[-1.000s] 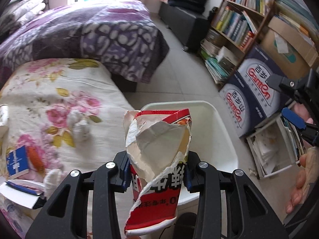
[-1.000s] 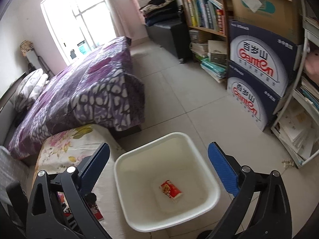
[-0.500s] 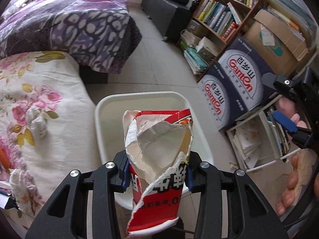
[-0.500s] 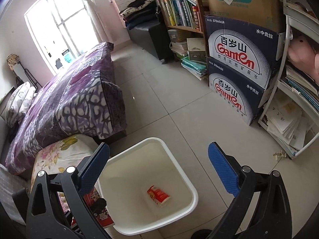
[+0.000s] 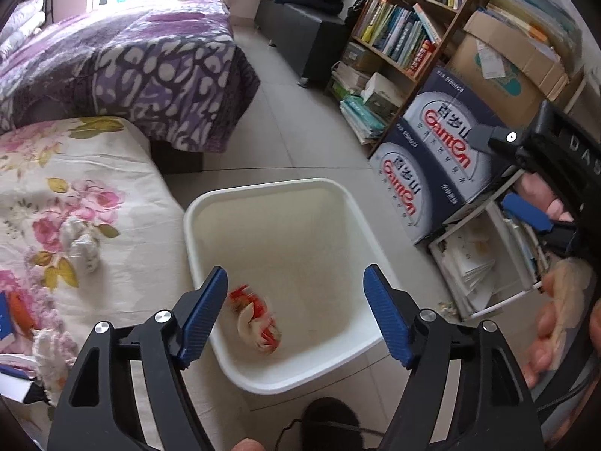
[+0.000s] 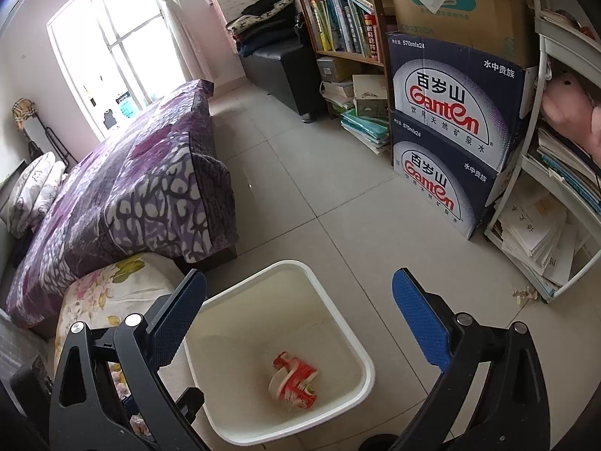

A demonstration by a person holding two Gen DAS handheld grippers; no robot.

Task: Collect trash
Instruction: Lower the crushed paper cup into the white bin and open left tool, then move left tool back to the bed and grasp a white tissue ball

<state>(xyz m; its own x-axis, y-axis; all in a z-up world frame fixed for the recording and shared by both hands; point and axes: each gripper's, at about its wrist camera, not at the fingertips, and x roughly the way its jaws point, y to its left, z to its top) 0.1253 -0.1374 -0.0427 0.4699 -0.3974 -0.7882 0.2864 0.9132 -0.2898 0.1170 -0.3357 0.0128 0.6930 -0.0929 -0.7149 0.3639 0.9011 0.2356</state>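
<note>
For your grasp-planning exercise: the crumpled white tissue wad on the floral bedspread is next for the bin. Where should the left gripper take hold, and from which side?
Grip the crumpled tissue wad across its narrow middle, coming straight down from above with the open left gripper. It lies as a soft lump on the floral bedspread, so side approaches would likely snag cloth.

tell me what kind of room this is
Most likely a bedroom in a home that doubles as storage or study space. A bed with a purple patterned blanket fills one side, a wooden bookshelf packed with books lines the opposite wall, and stacked Ganten water cartons stand on the tiled floor.
</note>
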